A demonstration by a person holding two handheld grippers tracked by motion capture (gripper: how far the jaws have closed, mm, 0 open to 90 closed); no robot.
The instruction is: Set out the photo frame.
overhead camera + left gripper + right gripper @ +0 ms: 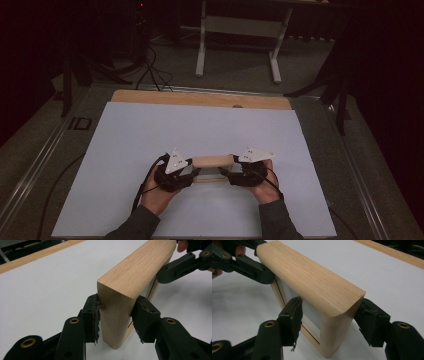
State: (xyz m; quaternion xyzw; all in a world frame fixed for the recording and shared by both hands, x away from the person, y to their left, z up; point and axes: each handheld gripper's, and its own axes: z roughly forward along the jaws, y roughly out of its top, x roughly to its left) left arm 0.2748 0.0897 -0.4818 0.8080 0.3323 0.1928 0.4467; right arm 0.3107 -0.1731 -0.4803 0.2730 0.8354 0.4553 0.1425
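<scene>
A light wooden frame (212, 161) with a pale inset panel stands on edge on the white sheet (200, 125), near its front. My left gripper (192, 171) holds the frame's left end, and in the left gripper view its pads (93, 317) press on both faces of the wood (130, 277). My right gripper (231, 171) clasps the right end. There one pad (293, 315) sits against the recessed panel side and the other lies against the back face of the frame (312, 282). A hand holds each gripper from below.
The white sheet covers a wooden tabletop whose bare strip (200, 98) shows along the far edge. Beyond it stands a white desk frame (237, 30) on a dark floor with cables (150, 70). Metal rails run along both sides of the table.
</scene>
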